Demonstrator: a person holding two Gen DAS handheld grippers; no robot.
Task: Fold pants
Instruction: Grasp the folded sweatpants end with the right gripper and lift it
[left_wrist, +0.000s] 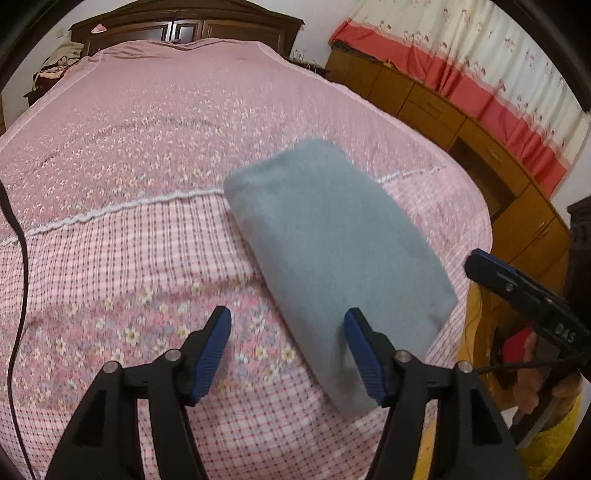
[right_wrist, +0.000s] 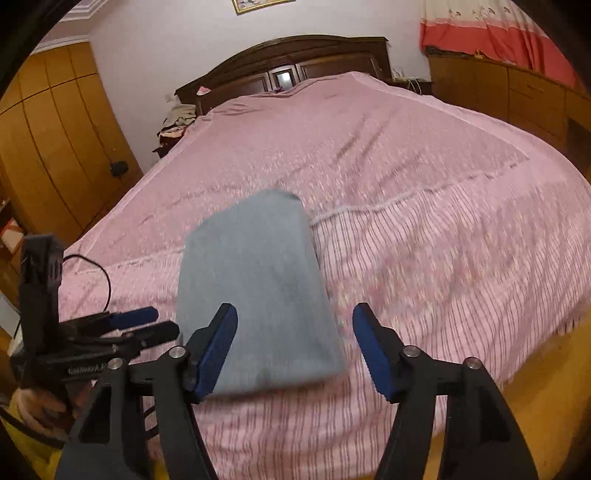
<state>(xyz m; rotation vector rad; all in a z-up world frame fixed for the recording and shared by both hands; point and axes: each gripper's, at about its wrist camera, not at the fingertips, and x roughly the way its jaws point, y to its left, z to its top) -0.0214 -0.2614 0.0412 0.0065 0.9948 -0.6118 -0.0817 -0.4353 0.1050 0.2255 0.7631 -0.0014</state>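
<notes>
Pants (left_wrist: 332, 258), folded into a compact grey-blue bundle, lie on the pink bedspread (left_wrist: 129, 166) near the bed's foot, across its white trim seam. Around the bed stand a dark wooden headboard (right_wrist: 288, 62), an orange-brown wardrobe (right_wrist: 55, 147), low cabinets (left_wrist: 461, 122) and a red-and-cream curtain (left_wrist: 480, 74). A black cable (left_wrist: 18, 258) trails along one side. Left tongs (left_wrist: 288, 332) and right tongs (right_wrist: 295, 328) both hover tilted downward just before the bundle, jaws apart, gripping nothing.
</notes>
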